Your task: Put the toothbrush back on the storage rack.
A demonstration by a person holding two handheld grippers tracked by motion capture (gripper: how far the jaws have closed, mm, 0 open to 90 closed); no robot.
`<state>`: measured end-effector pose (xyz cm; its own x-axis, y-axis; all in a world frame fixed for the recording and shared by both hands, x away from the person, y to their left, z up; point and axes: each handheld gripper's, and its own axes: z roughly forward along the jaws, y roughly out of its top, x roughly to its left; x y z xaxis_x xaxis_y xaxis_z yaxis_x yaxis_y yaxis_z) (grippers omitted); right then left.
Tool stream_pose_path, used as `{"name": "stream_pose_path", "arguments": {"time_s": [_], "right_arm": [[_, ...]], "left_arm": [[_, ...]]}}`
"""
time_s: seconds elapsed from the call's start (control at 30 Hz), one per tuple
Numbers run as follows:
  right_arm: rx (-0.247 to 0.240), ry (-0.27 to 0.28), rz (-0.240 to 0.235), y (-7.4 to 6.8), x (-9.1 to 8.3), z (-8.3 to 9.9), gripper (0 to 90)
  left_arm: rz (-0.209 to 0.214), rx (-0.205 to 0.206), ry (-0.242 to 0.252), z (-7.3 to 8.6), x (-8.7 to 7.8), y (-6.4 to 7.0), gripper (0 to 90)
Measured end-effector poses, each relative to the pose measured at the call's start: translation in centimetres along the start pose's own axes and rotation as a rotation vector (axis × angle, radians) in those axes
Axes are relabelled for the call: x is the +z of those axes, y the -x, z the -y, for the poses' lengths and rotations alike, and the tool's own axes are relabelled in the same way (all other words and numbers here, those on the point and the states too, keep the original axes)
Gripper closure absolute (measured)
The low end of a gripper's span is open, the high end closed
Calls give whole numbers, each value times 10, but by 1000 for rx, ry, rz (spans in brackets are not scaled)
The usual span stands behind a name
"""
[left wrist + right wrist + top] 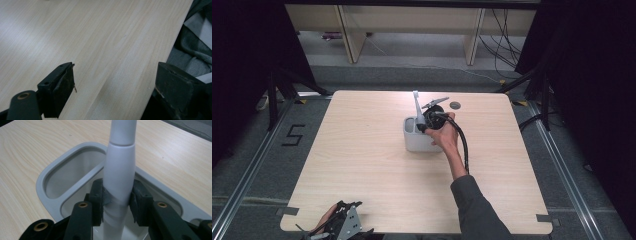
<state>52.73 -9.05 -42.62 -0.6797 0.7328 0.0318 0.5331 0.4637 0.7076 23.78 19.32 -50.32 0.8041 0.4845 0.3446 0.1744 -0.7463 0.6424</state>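
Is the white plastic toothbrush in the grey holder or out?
In: white plastic toothbrush, clamped by right gripper, stands inside grey compartmented holder.

Toothbrush upright in holder, holder mid-table

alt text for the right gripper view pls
The right gripper is shut on a white handle, its black fingers pressing both sides, over a grey holder with open compartments. The holder stands on a light wooden table.
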Motion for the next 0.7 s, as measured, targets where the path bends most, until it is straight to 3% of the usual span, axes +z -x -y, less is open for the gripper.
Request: {"name": "stream_pose_path", "arguments": {"time_s": [0.07, 0.1, 0.27, 0.4, 0.43, 0.53, 0.57, 0.63, 0.7], "right_arm": [[5, 8, -8, -2, 2, 1, 664], [-15, 18, -2, -1, 3, 0, 662], [21, -18, -1, -3, 0, -1, 617], [6, 2, 11, -2, -2, -1, 589], [-7, 6, -1, -2, -5, -1, 576], [37, 9, 16, -4, -17, -3, 543], [19, 18, 8, -3, -20, -4, 532], [64, 34, 13, -6, -26, -4, 520], [49, 44, 18, -6, -31, -4, 506]], "left_arm": [[25, -5, -4, 0, 0, 0, 151], [26, -6, 0, 0, 0, 0, 151], [27, 0, -12, 0, -1, -1, 151], [23, -6, 2, 0, -1, 0, 151], [9, -5, 4, 0, 0, 1, 151], [14, 2, 0, 0, 1, 0, 151], [17, 2, -1, 0, 1, 0, 151], [17, 3, -1, 0, 1, 1, 151], [17, 1, -2, 0, 1, 0, 151]]}}
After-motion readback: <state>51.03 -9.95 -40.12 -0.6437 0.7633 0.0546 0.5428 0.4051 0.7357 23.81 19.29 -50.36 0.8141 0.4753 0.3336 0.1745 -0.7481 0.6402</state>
